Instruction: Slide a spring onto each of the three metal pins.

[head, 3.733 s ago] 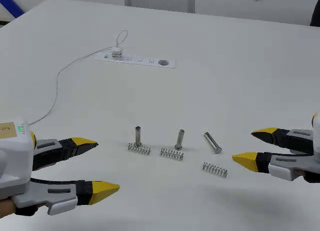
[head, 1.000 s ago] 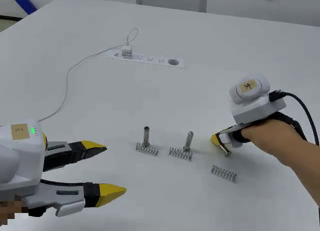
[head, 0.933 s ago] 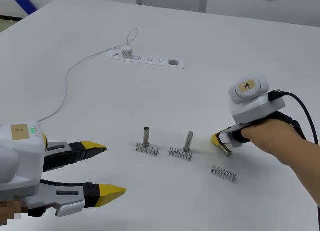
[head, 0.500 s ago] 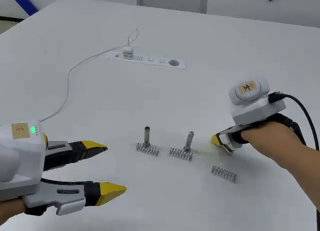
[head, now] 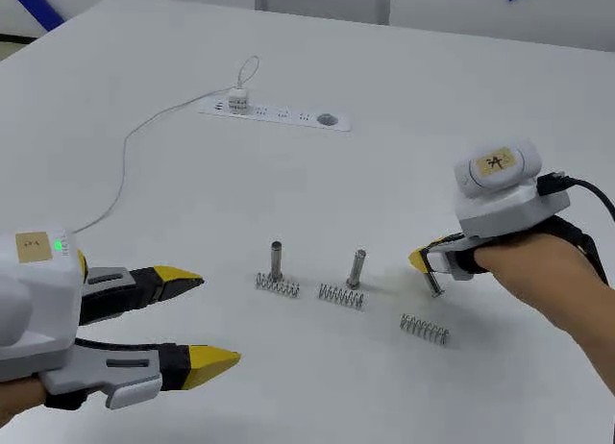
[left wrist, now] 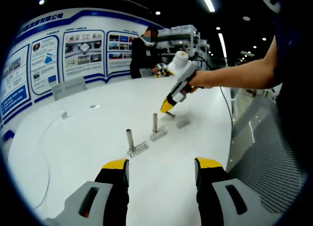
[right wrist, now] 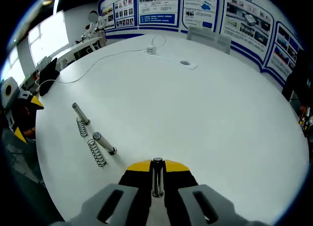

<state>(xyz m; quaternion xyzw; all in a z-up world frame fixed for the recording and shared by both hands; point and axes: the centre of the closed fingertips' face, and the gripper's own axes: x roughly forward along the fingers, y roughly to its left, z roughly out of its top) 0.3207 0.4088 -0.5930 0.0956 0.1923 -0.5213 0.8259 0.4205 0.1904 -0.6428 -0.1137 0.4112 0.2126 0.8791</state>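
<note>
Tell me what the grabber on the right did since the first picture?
The right gripper moved in from the right, shut its fingers on the short silver metal pin that lay flat, and tilted it up. The left gripper stayed open; the two standing metal pins and the three small coiled wire springs did not move.
</note>
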